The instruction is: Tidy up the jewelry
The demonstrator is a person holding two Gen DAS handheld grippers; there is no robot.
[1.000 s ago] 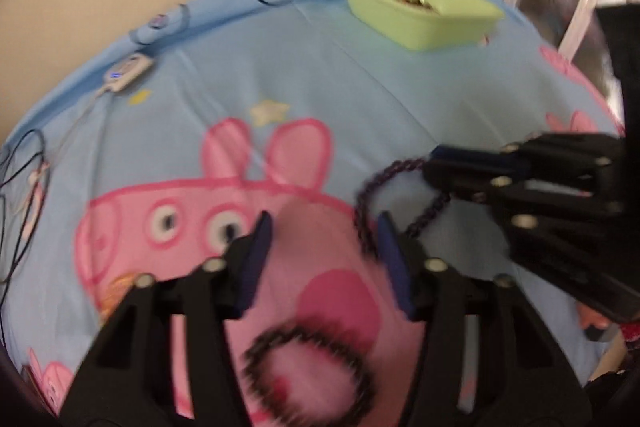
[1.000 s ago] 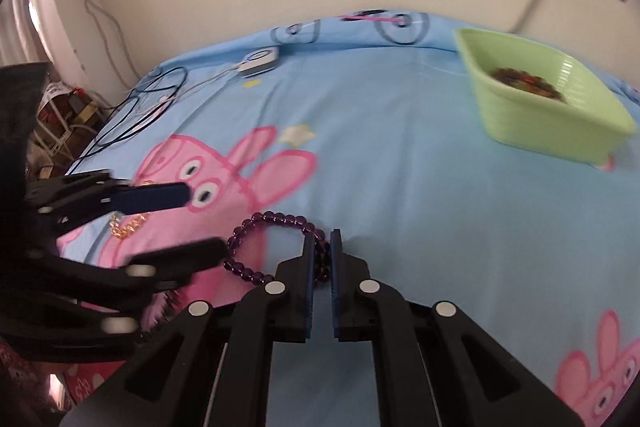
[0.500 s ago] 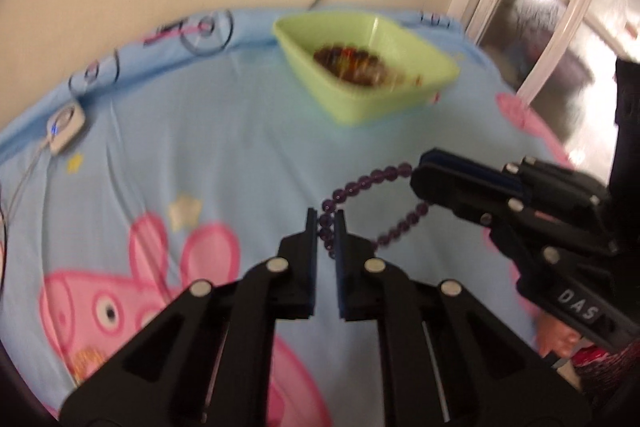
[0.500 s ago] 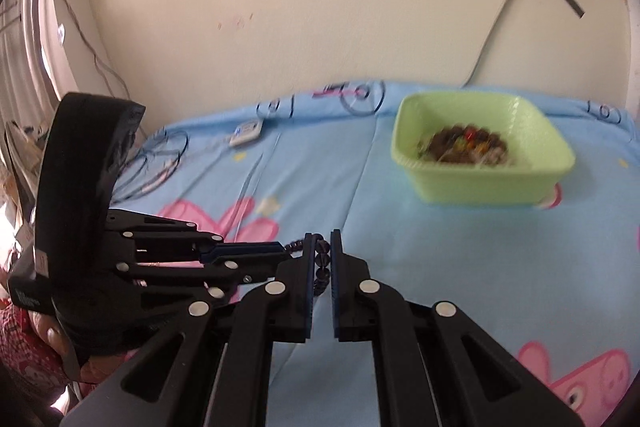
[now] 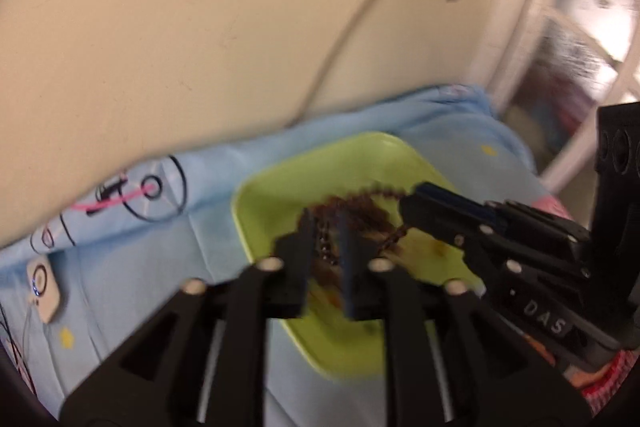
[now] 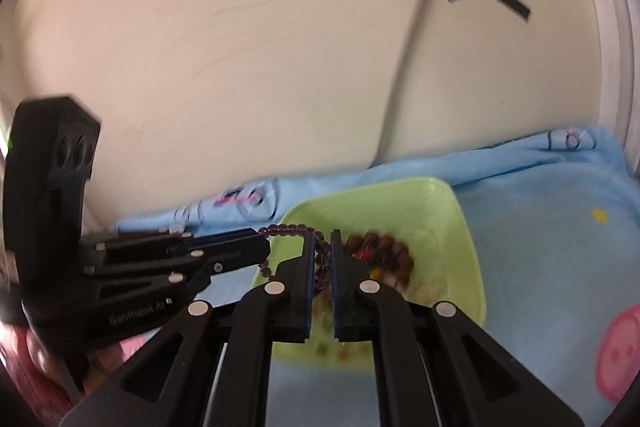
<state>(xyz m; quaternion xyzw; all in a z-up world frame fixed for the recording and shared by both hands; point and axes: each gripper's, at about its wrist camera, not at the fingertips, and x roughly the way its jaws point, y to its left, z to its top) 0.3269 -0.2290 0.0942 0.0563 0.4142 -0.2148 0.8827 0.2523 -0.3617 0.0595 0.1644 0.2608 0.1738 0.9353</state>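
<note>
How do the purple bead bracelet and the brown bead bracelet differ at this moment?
The purple bracelet hangs in the air above the green bowl, while the brown bracelet lies inside it. The purple bracelet is stretched between the right gripper, shut on it, and the left gripper, whose jaws are opening with beads between them; nothing holds the brown bracelet. The purple beads look smaller than the brown ones. Both are strings of round beads.

Motion blur smears the jewelry heap (image 5: 360, 223) in the green tray (image 5: 272, 195) into brown streaks, both gripper bodies hide the tray's near rim and part of its contents, and the taped cable (image 6: 404, 75) on the wall reads only as a soft band.
</note>
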